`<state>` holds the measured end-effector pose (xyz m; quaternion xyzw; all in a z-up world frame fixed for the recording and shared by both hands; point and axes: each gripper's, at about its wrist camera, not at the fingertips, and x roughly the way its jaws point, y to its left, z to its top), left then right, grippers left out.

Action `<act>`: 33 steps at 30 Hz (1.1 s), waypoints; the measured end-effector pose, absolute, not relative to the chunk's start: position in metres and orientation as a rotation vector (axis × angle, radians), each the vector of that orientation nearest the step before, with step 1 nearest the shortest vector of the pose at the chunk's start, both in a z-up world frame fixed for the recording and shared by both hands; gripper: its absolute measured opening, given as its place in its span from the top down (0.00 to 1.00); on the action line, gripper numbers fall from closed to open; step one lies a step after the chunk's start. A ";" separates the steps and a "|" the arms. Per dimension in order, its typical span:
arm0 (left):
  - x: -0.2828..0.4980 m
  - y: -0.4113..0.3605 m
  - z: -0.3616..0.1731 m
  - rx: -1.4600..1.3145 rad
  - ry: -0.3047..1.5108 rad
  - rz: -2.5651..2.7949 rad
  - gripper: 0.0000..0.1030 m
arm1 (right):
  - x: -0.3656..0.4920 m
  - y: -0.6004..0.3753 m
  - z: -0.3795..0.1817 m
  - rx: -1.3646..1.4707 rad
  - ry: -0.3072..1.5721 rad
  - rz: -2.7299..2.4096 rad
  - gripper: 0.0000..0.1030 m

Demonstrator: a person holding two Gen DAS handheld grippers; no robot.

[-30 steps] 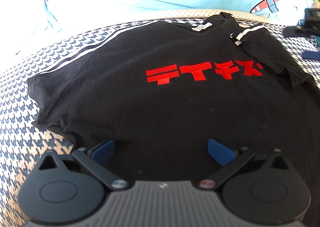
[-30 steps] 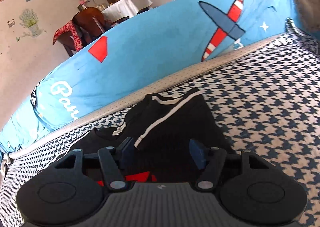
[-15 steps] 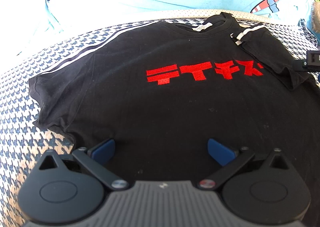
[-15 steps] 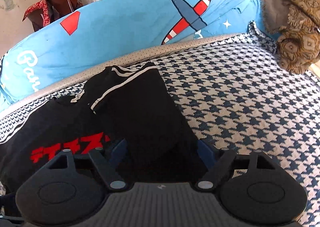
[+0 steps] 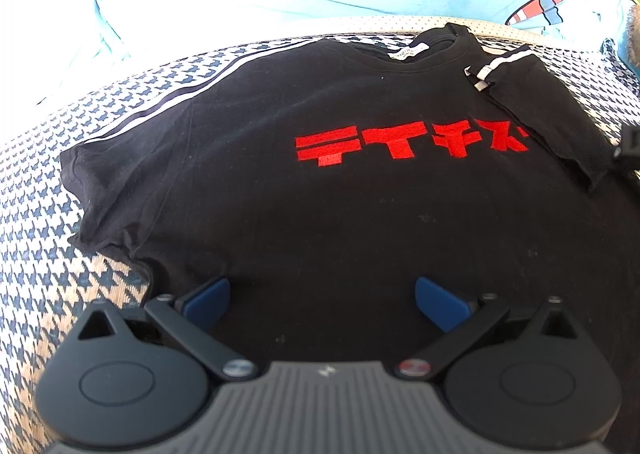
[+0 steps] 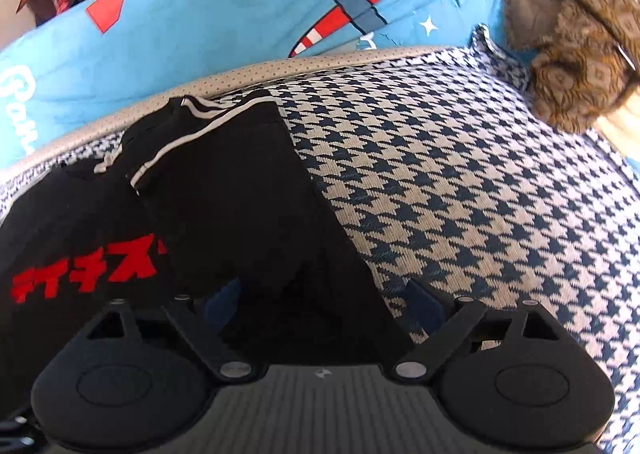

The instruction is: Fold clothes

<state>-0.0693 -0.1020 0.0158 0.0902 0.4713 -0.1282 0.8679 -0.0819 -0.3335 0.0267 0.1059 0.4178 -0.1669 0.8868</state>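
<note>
T-shirt: my black T-shirt (image 5: 360, 190) with red lettering (image 5: 412, 144) lies flat, front up, on the houndstooth bed cover (image 6: 460, 190).
Sleeve: one striped sleeve (image 6: 224, 182) is folded in over the chest.
Left tongs: my left tongs (image 5: 322, 298) stand apart above the lower hem, gripping nothing.
Right tongs: my right tongs (image 6: 324, 300) are opening, the shirt's side edge between the pads, unpressed.

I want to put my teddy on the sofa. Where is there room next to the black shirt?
The widest bare stretch is the houndstooth cover, between the black shirt, the blue cushion behind and the furry brown thing in the far corner. A smaller patch lies beside the shirt's spread sleeve. The middle is crowded: the shirt fills it.
</note>
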 end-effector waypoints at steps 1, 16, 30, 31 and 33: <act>-0.069 -0.102 0.016 0.187 0.989 -0.269 0.00 | -0.086 -0.330 0.031 0.235 0.856 -0.336 0.13; -0.062 -0.058 0.039 0.121 0.977 -0.153 0.00 | -0.126 -0.250 0.021 0.211 0.982 -0.149 0.00; -0.006 0.017 0.047 -0.025 1.008 -0.042 0.00 | -0.151 -0.222 0.006 0.049 0.952 -0.175 0.00; -0.002 0.020 0.045 -0.035 1.018 -0.049 0.00 | -0.150 -0.222 0.006 0.046 0.951 -0.174 0.00; 0.001 0.022 0.042 -0.027 1.027 -0.050 0.00 | -0.148 -0.220 0.006 0.019 0.953 -0.162 0.00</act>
